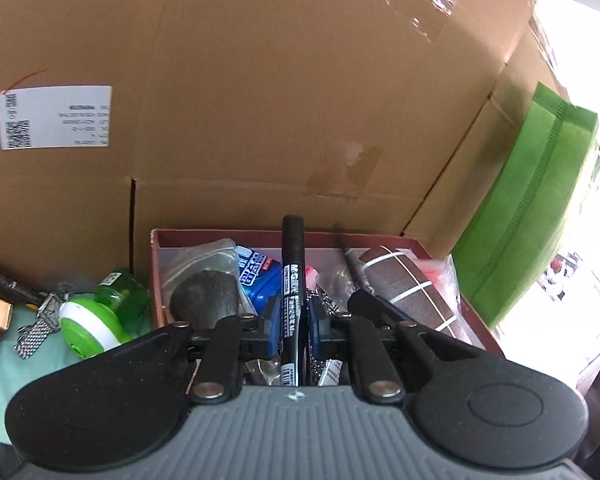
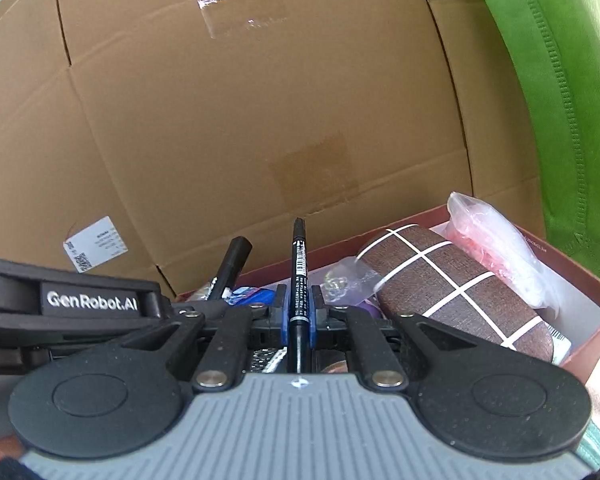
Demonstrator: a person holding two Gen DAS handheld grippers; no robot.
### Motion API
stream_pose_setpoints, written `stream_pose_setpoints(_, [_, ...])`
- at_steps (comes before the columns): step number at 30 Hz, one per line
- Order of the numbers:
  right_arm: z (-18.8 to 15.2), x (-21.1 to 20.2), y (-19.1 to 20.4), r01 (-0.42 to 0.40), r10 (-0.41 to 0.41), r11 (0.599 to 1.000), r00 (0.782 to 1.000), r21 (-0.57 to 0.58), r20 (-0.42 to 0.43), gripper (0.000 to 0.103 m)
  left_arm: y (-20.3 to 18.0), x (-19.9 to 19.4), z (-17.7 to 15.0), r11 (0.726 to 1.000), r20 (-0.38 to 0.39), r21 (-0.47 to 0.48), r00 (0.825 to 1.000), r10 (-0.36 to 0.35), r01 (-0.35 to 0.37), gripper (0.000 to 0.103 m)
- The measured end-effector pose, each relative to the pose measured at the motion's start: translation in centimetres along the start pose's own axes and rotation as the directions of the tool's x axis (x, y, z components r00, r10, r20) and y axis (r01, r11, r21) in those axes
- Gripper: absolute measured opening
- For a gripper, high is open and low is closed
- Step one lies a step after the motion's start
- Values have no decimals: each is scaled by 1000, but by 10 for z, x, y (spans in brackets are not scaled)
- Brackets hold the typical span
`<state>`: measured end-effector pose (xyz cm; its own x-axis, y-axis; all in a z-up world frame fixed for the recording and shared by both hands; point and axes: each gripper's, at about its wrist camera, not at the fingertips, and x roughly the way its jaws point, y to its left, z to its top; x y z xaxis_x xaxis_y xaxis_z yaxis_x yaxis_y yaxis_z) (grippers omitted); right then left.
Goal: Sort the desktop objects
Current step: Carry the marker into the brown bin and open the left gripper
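1. Black marker (image 1: 293, 300), thick-bodied with white print, clamped between the blue pads of the left gripper (image 1: 293, 320); it points up and away, its cap end reaching past the far rim of the red box (image 1: 476, 320).
2. Thin black pen (image 2: 299, 296) pinched in the right gripper (image 2: 299, 312), jaws closed tight on its barrel; tip rises above the box's far edge.
3. Both grippers hang over the near side of the box, side by side. From the right wrist view the left gripper's housing and its marker sit just to the left, close beside.
4. Box holds a heap: a brown case with a white grid (image 1: 404, 284) along the right side, a blue packet (image 1: 258, 276) near the middle, a dark round lump in a clear bag (image 1: 204, 292) at the left, a pink-filled plastic bag (image 2: 496, 248) in the far right corner.
5. Cardboard carton (image 1: 260, 80) stands directly behind the box, wall-like, with a white label (image 1: 54, 117) on its left part.
6. Green fabric bag (image 1: 532, 208) leans at the carton's right end.
7. On the table (image 1: 4, 368), left of the box: a green bottle (image 1: 124, 292), a green-and-white round gadget (image 1: 90, 328) touching it, and a metal-band watch (image 1: 40, 324) just beside that.
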<state>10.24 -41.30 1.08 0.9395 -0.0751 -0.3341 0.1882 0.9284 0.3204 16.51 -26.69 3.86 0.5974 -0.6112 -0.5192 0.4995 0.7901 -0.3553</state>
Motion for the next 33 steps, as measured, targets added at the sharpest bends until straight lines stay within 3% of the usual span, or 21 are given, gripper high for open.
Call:
stream_pose_setpoints(3, [0,-2,0,32,-32,999,999,-29,19,15,1,-4,-4,1000,33,22,999,-8,7,28])
stream_pose_setpoints(4, [-1,-3,-1,49,-48,998,998,-34,29,18,1,-6,-5,1000,43,27,999,-5,4,41])
stream_pose_setpoints(6, [-1,-12,-7,80,-79,996,996,-26,53,34,3,-9,-8,999,67,32,998,-15,13,55])
stream_pose_setpoints(7, [-2,-12,-8,90,-89,996,994,-18,58,37,3,-12,-8,999,74,32,997,-30,27,70])
stream_pose_setpoints(10, [-5,-20,-12,78,-77,997,995,-19,63,44,-2,-22,-14,998,110,40,993,-44,39,94])
stream_pose_setpoints(13, [-8,-27,-7,90,-87,995,994,-53,66,57,-10,-33,-21,996,156,90,987,-21,7,101])
stream_pose_setpoints(15, [-10,-31,-3,93,-88,992,994,-81,69,81,-14,-40,-25,992,173,126,985,-27,5,101])
stream_pose_setpoints(17, [-13,-34,2,93,-85,990,993,-108,79,88,-17,-48,-29,990,187,143,982,-37,11,101])
stream_pose_setpoints(23, [-18,-48,12,84,-72,981,995,-174,74,90,-12,-60,-38,993,190,118,982,-22,-1,103])
stream_pose_setpoints(33, [-31,-74,34,81,-73,969,996,-233,41,94,-9,-84,-56,992,130,85,988,81,-93,103])
